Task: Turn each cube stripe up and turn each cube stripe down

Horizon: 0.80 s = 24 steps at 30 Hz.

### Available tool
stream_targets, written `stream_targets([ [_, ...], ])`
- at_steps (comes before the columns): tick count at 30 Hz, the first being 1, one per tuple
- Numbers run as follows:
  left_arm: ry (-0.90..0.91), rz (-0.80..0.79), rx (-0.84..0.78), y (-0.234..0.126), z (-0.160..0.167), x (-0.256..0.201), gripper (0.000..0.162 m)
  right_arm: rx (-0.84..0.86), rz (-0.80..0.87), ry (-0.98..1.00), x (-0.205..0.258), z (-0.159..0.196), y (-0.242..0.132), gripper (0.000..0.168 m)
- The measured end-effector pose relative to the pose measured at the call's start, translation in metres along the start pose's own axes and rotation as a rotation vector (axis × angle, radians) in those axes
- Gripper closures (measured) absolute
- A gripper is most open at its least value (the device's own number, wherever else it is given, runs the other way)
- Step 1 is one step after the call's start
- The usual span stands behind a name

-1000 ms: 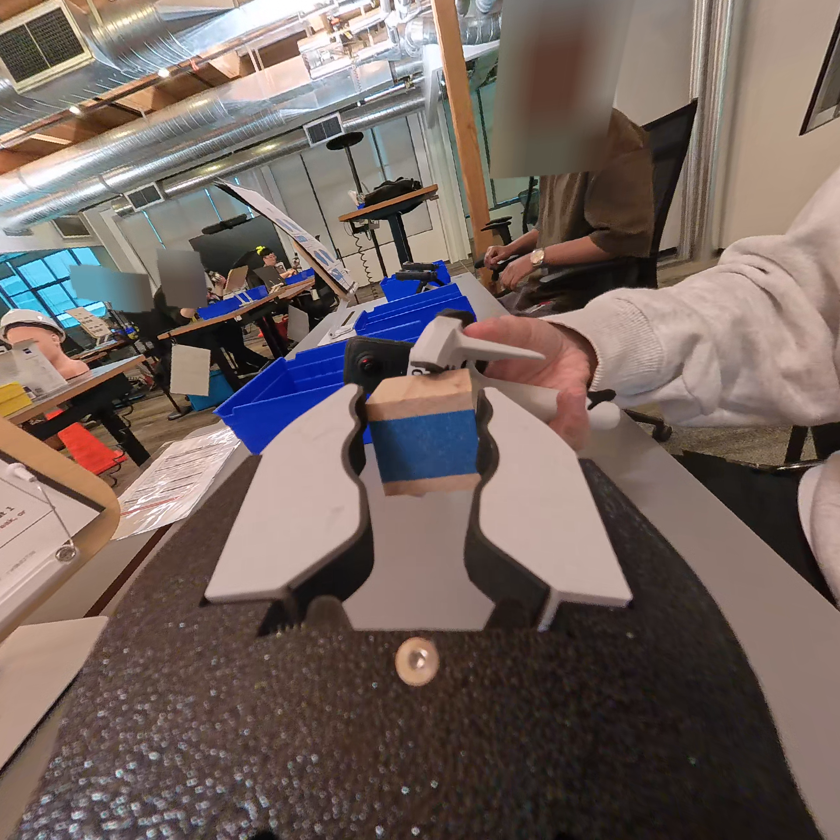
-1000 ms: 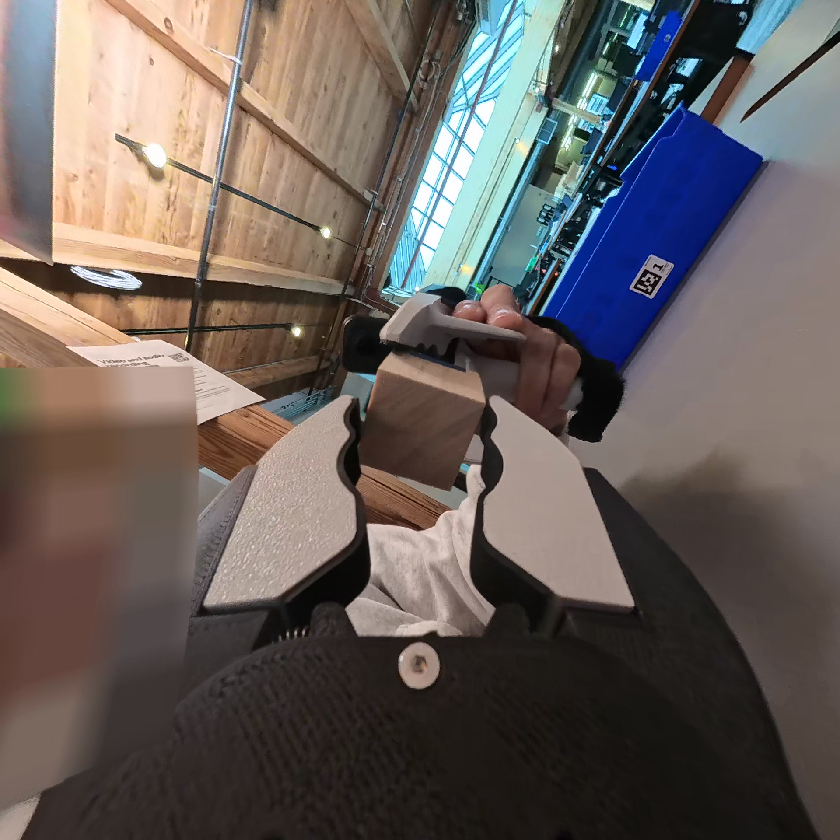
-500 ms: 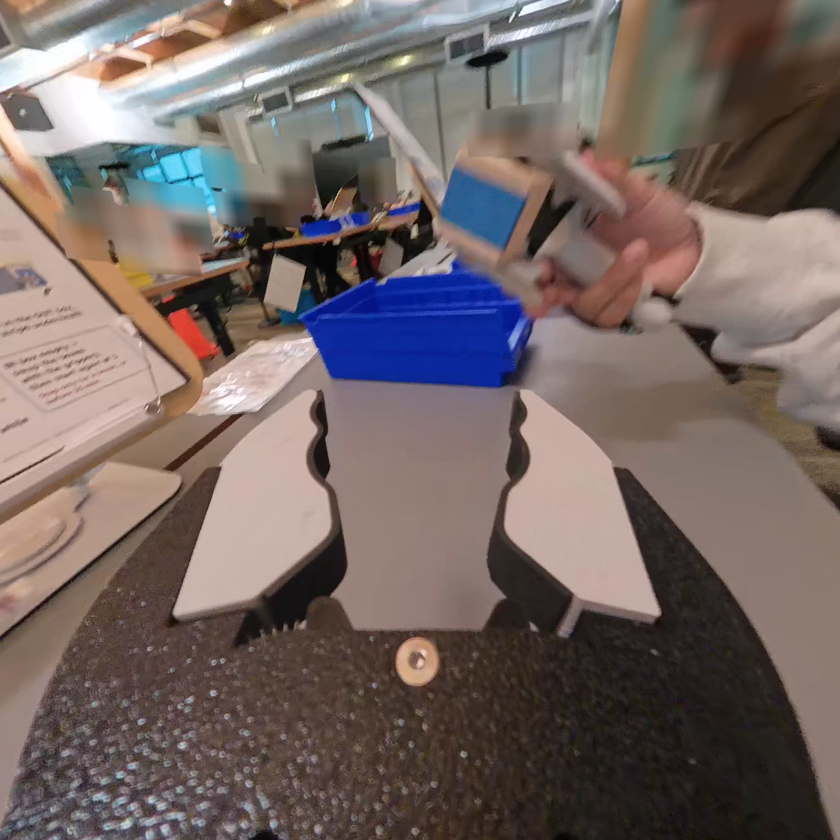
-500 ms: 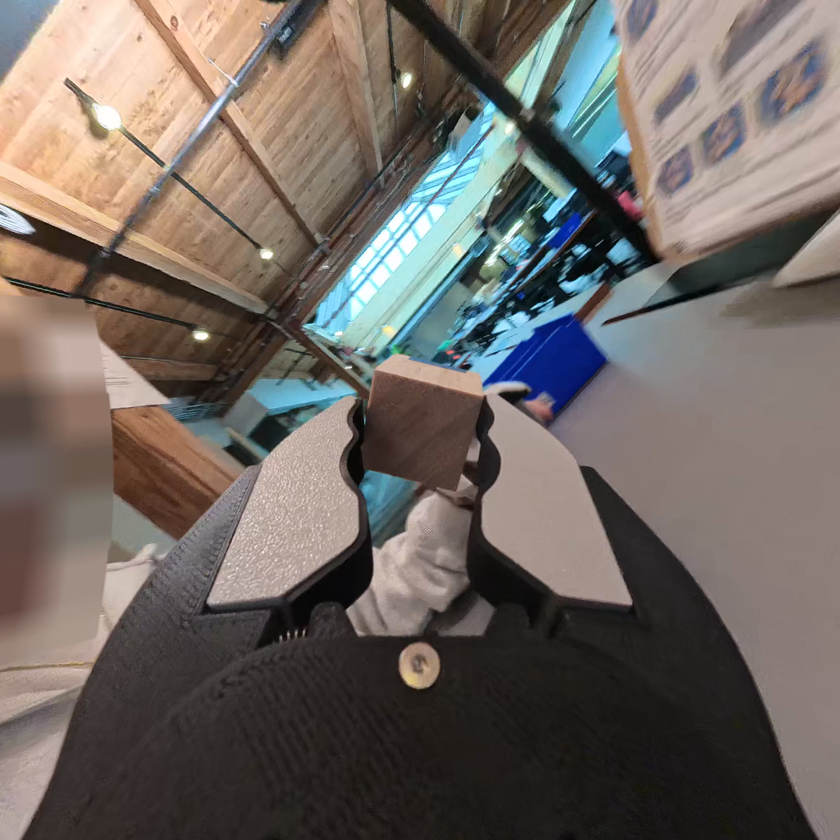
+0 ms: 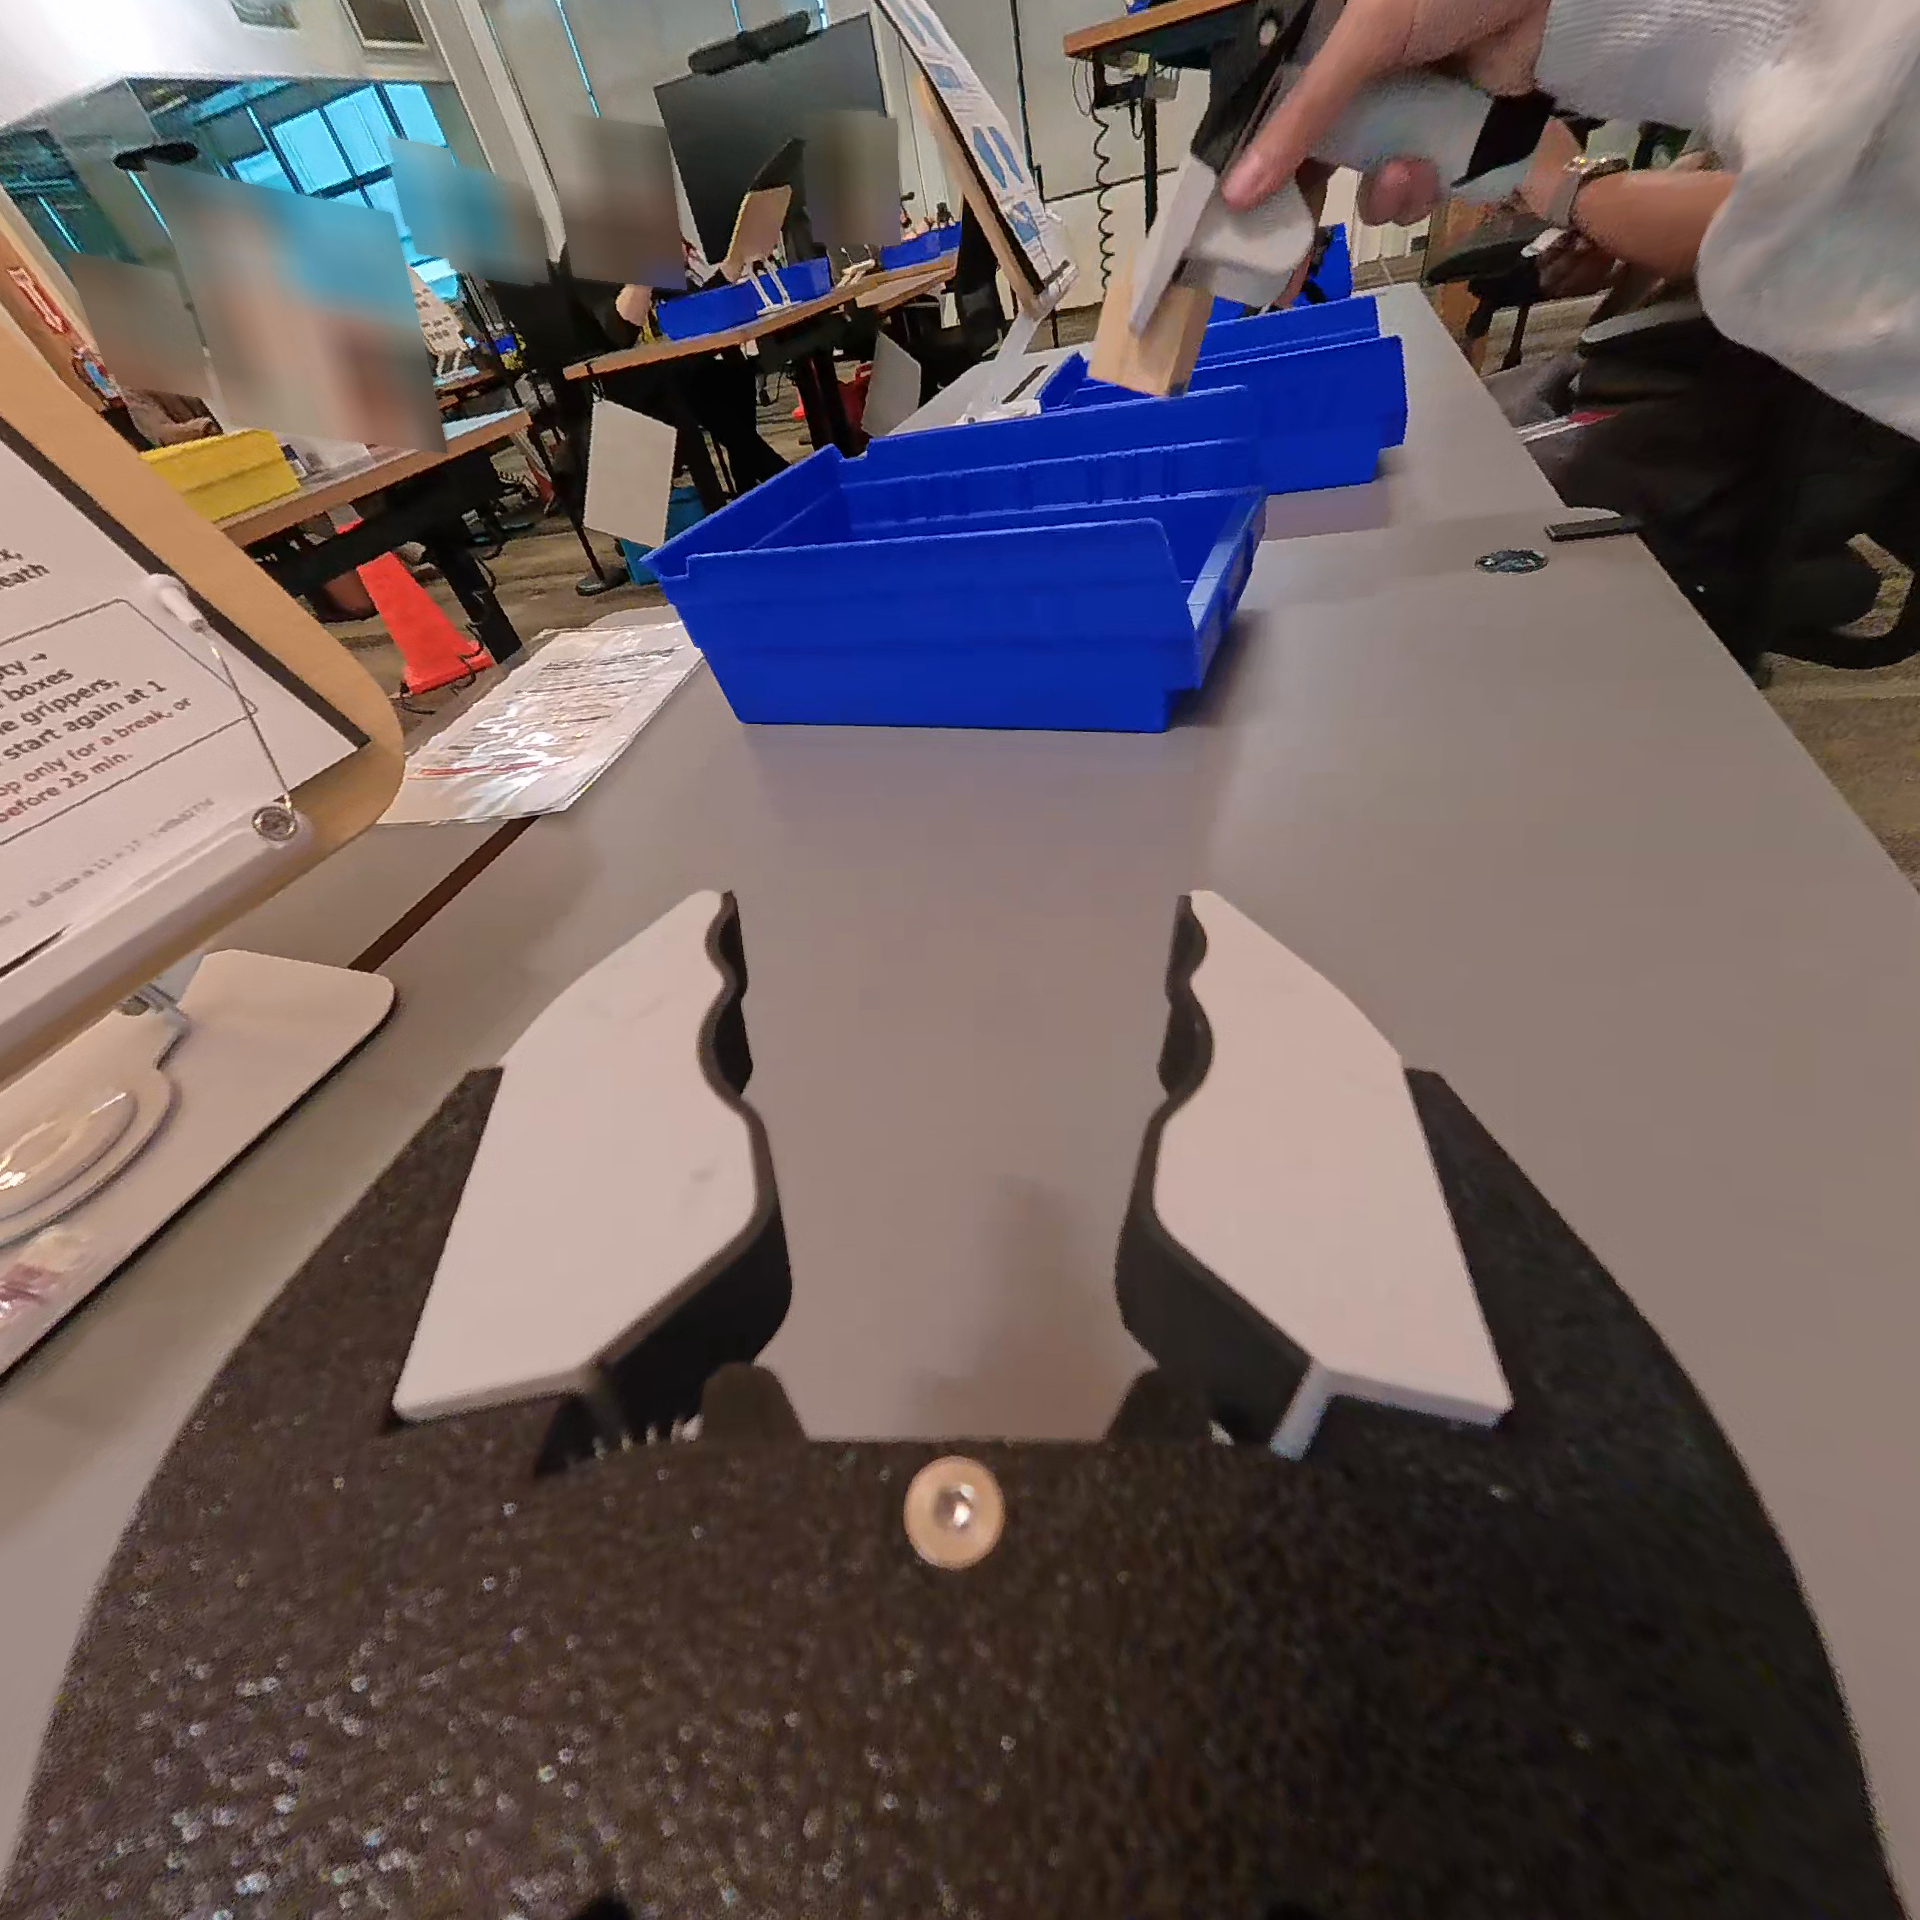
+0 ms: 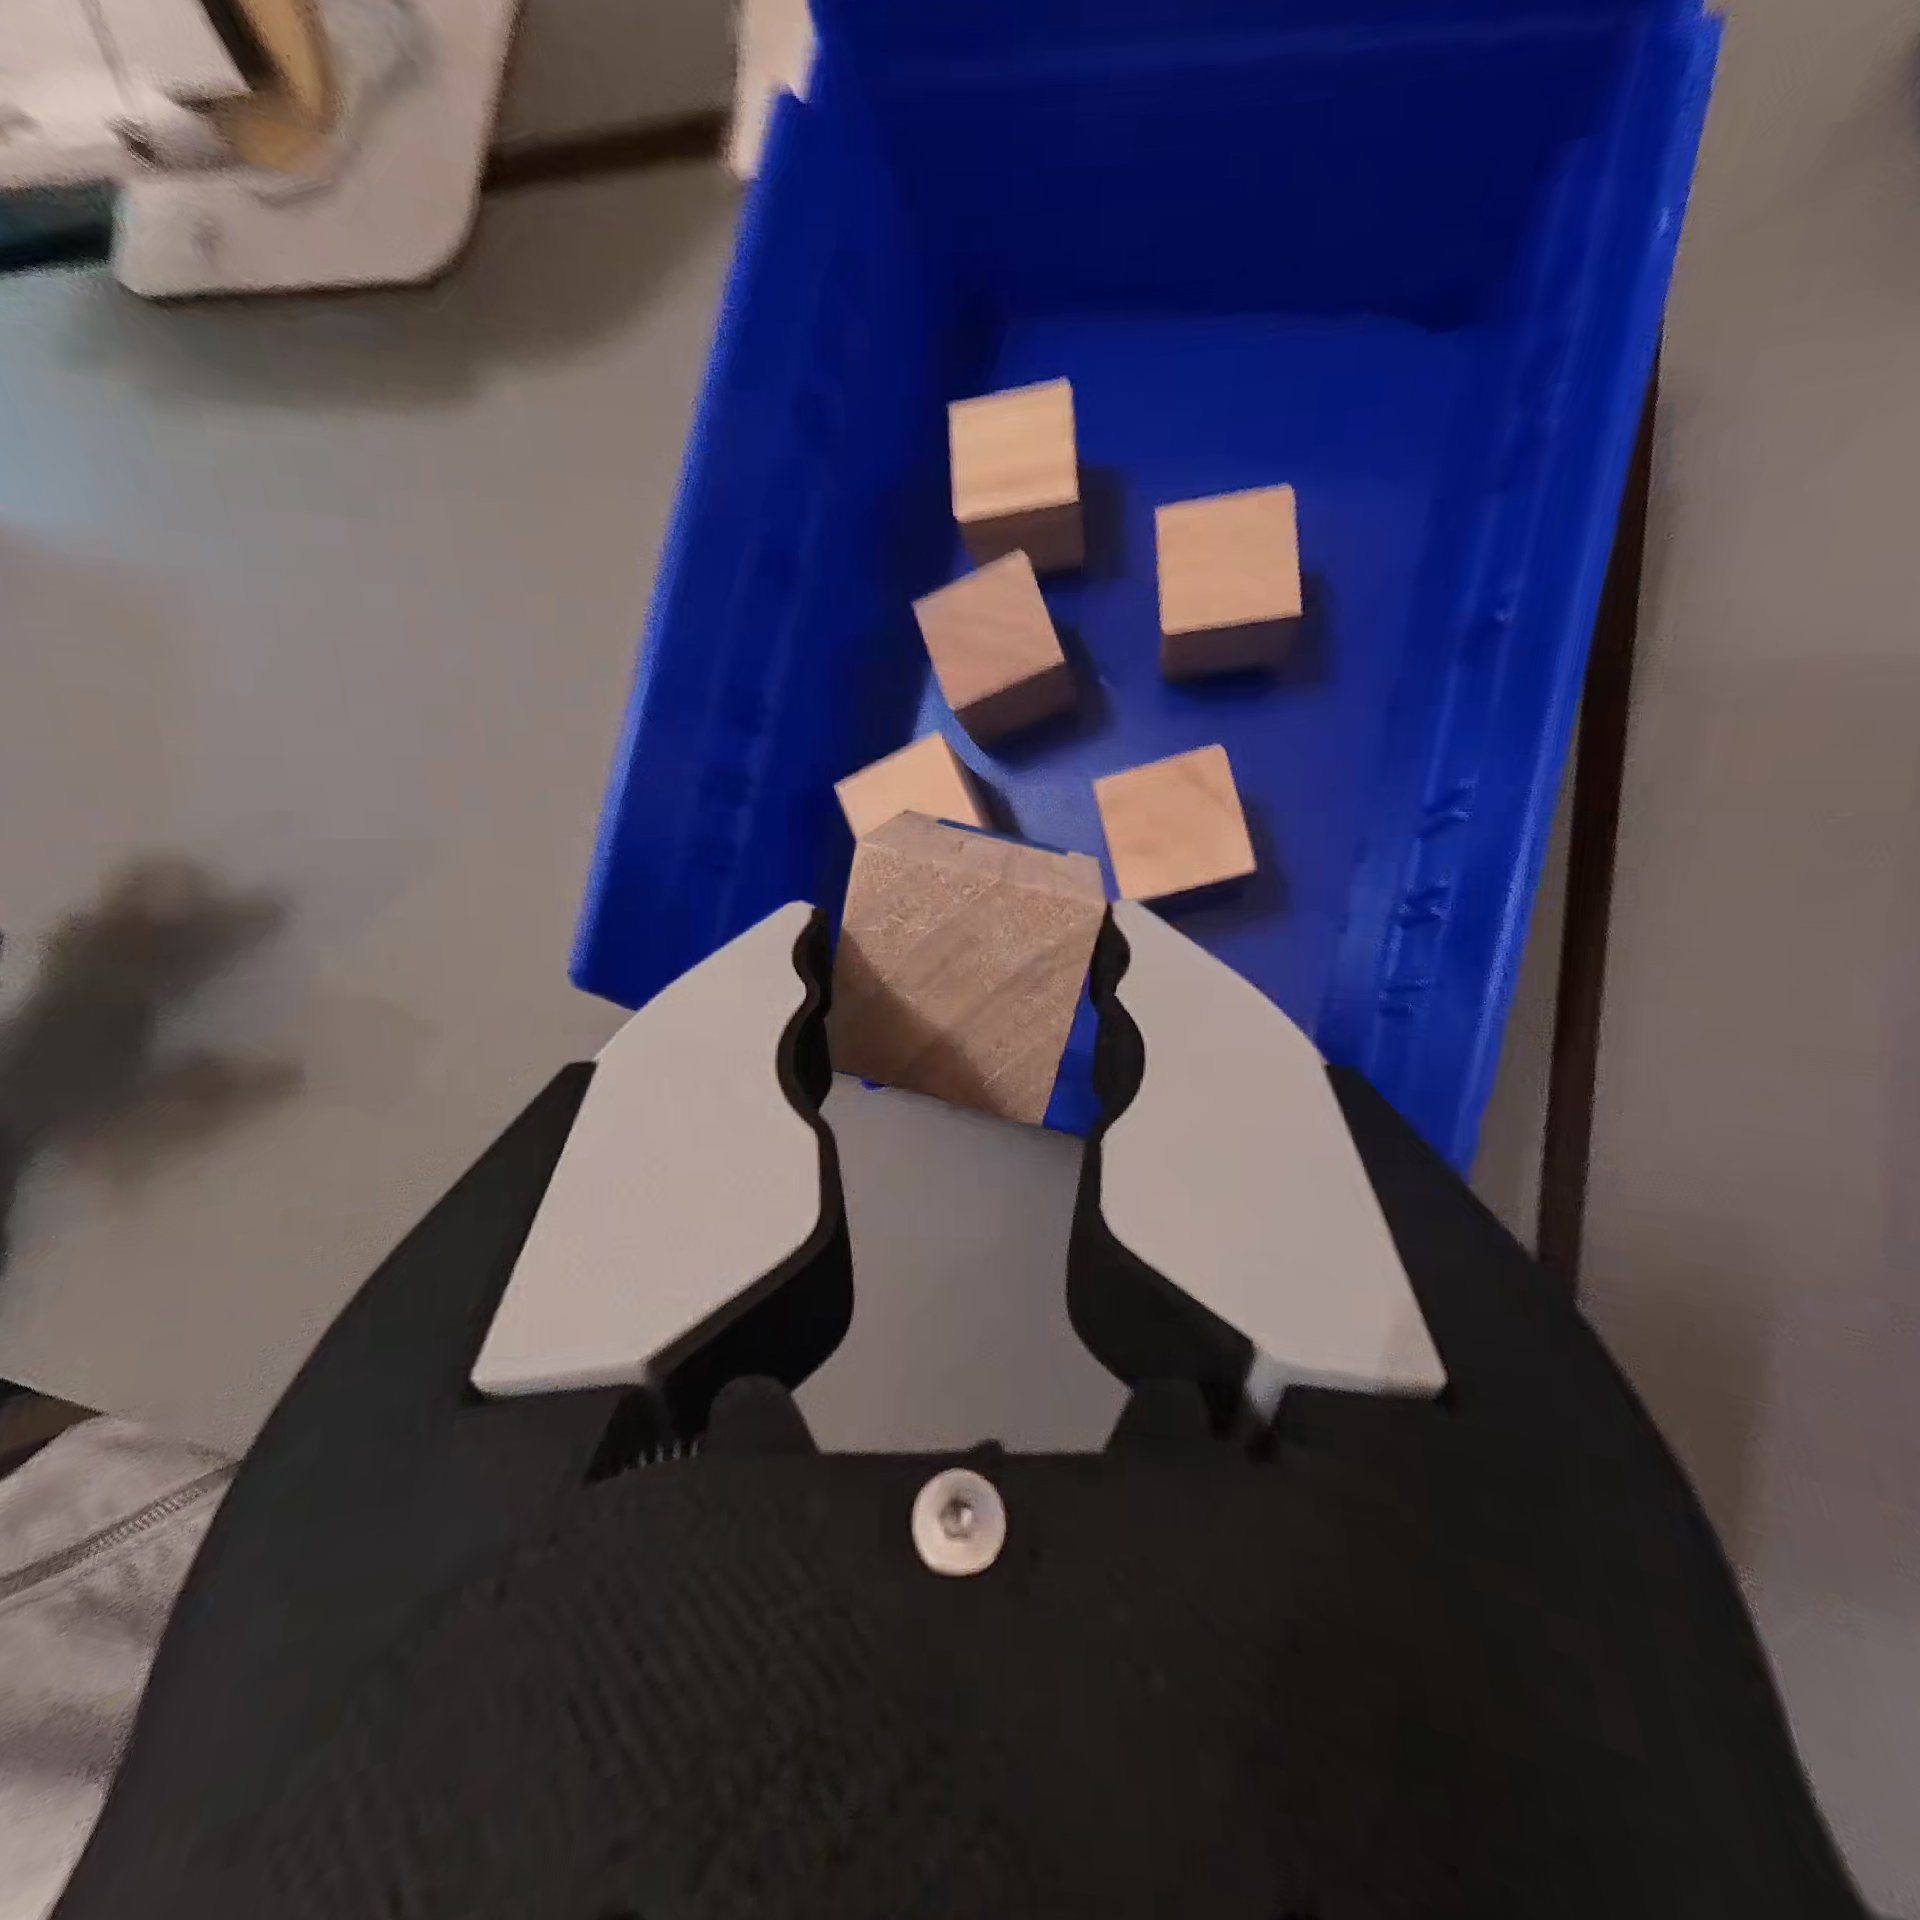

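My right gripper [image 6: 961, 935] is shut on a wooden cube [image 6: 961, 987] and holds it over the near end of a blue bin [image 6: 727, 727]. No stripe shows on the held cube's visible faces. Several wooden cubes [image 6: 1226, 582] lie in that bin with plain faces up. In the left wrist view the right gripper [image 5: 1195, 249] hangs at the upper right with the cube [image 5: 1148, 343] above the farther blue bins [image 5: 1299, 416]. My left gripper [image 5: 956, 935] is open and empty, low over the grey table [image 5: 1455, 831].
A nearer blue bin [image 5: 935, 634] stands on the table ahead of the left gripper. A wooden sign stand [image 5: 156, 727] with a white base is at the left, with a laminated sheet [image 5: 540, 727] beyond it. The table edge runs along the right, with chairs past it.
The left gripper let go of the cube, opened and dropped back low over the table. The right gripper took the cube, swung it away and now points down at the bin.
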<state>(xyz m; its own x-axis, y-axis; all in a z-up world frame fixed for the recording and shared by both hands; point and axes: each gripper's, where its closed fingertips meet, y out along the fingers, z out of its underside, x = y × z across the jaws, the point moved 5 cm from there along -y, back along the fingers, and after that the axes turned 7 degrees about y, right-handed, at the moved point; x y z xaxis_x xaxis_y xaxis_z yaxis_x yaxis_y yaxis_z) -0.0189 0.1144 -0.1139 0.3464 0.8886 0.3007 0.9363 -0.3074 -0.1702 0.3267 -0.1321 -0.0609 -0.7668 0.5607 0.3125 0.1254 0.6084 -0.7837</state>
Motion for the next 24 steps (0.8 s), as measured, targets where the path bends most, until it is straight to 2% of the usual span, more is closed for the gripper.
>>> stream_targets([
  [7, -0.016, 0.009, 0.016, 0.002, 0.005, 0.000, 0.085, 0.243, 0.227, -0.062, -0.032, 0.015, 0.033, 0.120],
  [12, -0.023, 0.021, 0.027, 0.004, 0.007, -0.002, 0.085, 0.332, 0.336, -0.092, -0.044, 0.020, 0.049, 0.120],
  [20, -0.035, 0.028, 0.035, 0.004, 0.007, -0.002, 0.081, 0.456, 0.446, -0.113, -0.054, 0.030, 0.066, 0.120],
  [24, -0.033, 0.031, 0.036, 0.004, 0.007, -0.002, 0.081, 0.429, 0.391, -0.089, -0.051, 0.029, 0.078, 0.119],
])
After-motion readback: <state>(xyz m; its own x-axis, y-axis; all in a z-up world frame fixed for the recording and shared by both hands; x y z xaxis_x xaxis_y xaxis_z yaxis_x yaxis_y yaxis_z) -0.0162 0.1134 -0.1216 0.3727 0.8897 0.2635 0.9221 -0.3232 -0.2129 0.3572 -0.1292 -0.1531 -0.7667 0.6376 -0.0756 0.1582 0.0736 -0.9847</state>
